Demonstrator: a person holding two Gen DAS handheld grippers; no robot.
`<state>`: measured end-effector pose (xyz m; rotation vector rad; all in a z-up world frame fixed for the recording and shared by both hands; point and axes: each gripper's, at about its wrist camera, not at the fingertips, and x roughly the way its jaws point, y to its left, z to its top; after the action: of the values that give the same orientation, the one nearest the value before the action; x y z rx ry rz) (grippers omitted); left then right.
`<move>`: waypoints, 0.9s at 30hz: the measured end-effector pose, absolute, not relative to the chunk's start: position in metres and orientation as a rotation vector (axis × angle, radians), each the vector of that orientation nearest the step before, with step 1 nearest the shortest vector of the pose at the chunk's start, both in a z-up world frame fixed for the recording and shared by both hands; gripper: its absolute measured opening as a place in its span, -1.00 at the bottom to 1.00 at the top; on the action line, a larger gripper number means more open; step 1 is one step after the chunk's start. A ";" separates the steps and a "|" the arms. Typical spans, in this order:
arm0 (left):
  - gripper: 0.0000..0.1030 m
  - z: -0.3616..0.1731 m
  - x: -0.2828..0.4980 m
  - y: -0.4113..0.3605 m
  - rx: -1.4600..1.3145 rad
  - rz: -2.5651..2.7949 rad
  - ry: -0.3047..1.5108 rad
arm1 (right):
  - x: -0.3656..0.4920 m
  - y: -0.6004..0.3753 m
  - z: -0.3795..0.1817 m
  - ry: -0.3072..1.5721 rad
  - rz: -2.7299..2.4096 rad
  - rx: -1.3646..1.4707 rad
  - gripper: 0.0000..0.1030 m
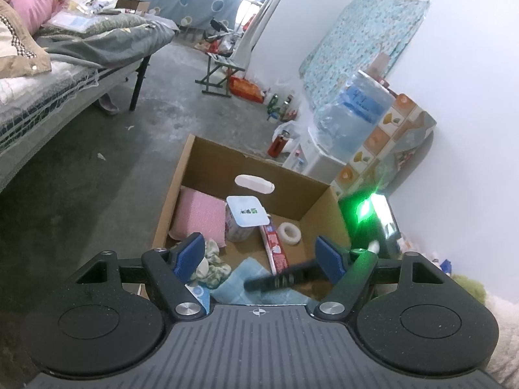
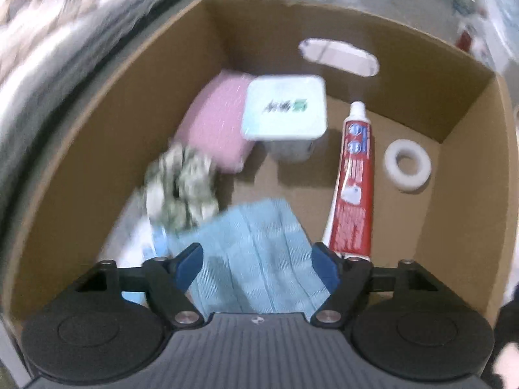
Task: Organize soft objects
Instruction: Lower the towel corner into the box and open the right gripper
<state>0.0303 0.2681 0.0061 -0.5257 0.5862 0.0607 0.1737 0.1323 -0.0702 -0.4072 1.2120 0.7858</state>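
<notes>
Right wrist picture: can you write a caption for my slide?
Open right gripper above a blue cloth in a cardboard box with a toothpaste tube and tape roll.

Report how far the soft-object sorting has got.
Done: the pink pad, patterned cloth and blue towel lie in the cardboard box. In hand: nothing; the right gripper is open over the towel, the left gripper open and empty. Left: a fluffy green item outside the box, perhaps.
</notes>
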 end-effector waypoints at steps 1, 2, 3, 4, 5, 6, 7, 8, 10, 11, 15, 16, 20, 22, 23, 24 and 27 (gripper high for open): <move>0.46 0.006 0.030 0.268 -0.528 0.061 0.585 | 0.168 0.133 -0.072 1.225 0.800 -0.449 0.30; 0.46 0.006 0.029 0.268 -0.528 0.060 0.585 | 0.165 0.134 -0.076 1.245 0.817 -0.476 0.31; 0.46 0.007 0.028 0.267 -0.527 0.059 0.584 | 0.162 0.135 -0.079 1.267 0.832 -0.508 0.34; 0.46 0.007 0.028 0.267 -0.527 0.057 0.583 | 0.159 0.138 -0.085 1.277 0.833 -0.542 0.36; 0.46 0.007 0.027 0.266 -0.529 0.054 0.584 | 0.157 0.141 -0.091 1.281 0.828 -0.576 0.41; 0.46 0.006 0.025 0.266 -0.529 0.050 0.584 | 0.156 0.143 -0.097 1.292 0.820 -0.597 0.50; 0.46 0.007 0.023 0.266 -0.529 0.048 0.584 | 0.156 0.146 -0.102 1.302 0.816 -0.602 0.57; 0.46 0.007 0.022 0.265 -0.529 0.047 0.584 | 0.156 0.147 -0.103 1.301 0.819 -0.599 0.65; 0.48 0.007 0.018 0.265 -0.527 0.048 0.583 | 0.156 0.149 -0.102 1.296 0.805 -0.582 0.50; 0.50 0.007 0.016 0.266 -0.527 0.052 0.580 | 0.155 0.148 -0.099 1.277 0.788 -0.580 0.24; 0.51 0.007 0.005 0.269 -0.548 0.065 0.557 | 0.165 0.142 -0.092 1.273 0.709 -0.448 -0.44; 0.52 0.007 0.002 0.269 -0.555 0.067 0.552 | 0.171 0.136 -0.092 1.278 0.692 -0.396 -0.49; 0.54 0.008 -0.012 0.267 -0.556 0.086 0.533 | 0.188 0.115 -0.089 1.306 0.631 -0.144 -0.62; 0.55 0.008 -0.019 0.265 -0.545 0.113 0.528 | 0.196 0.104 -0.090 1.326 0.610 0.003 -0.64; 0.55 0.008 -0.022 0.264 -0.540 0.128 0.527 | 0.199 0.099 -0.090 1.335 0.605 0.064 -0.64; 0.55 0.008 -0.025 0.263 -0.534 0.144 0.525 | 0.202 0.095 -0.091 1.339 0.594 0.128 -0.64; 0.56 0.008 -0.030 0.260 -0.522 0.179 0.519 | 0.207 0.088 -0.093 1.333 0.580 0.231 -0.57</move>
<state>-0.0303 0.2595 0.0079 -0.5215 0.5185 0.1792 0.2074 0.0875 -0.0931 0.2310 1.3334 0.5795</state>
